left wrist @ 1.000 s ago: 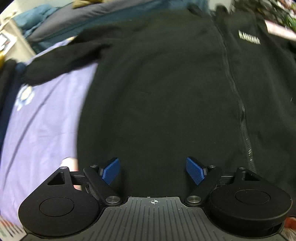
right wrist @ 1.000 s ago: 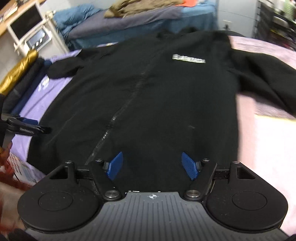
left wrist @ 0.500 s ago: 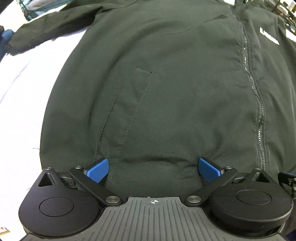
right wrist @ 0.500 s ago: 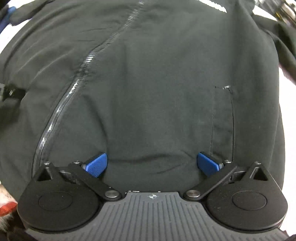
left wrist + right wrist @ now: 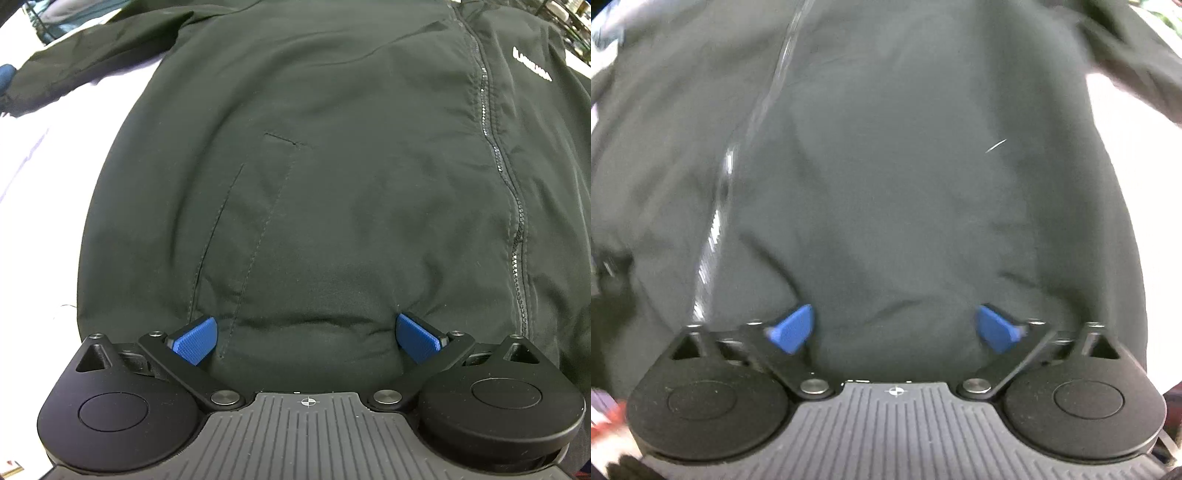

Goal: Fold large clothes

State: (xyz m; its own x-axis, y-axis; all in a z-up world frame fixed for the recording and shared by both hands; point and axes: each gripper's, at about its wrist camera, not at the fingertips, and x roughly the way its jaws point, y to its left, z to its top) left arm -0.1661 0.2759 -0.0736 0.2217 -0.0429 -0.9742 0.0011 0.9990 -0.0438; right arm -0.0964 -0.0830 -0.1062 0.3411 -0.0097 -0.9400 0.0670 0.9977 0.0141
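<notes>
Black zip-up jacket [image 5: 332,192] spread flat, front up, on a pale sheet [image 5: 33,192] — zipper [image 5: 495,147] closed, white chest logo [image 5: 532,64] at the far end, slit pocket [image 5: 236,229] on the near panel. Left gripper [image 5: 306,334] splayed wide over the hem, blue pads [image 5: 195,341] pressed into bunched fabric, nothing pinched. Right gripper [image 5: 895,326] likewise wide, narrowing a little just now, hem cloth humped between the blurred fingers — not clamped.

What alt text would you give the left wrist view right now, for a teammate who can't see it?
A black zip-up jacket lies spread flat, front up, filling nearly the whole view, and the left gripper points down at its bottom hem with jaws wide open and blue pads resting on the bunched fabric. The closed zipper runs up the right; a sleeve stretches away upper left.
</notes>
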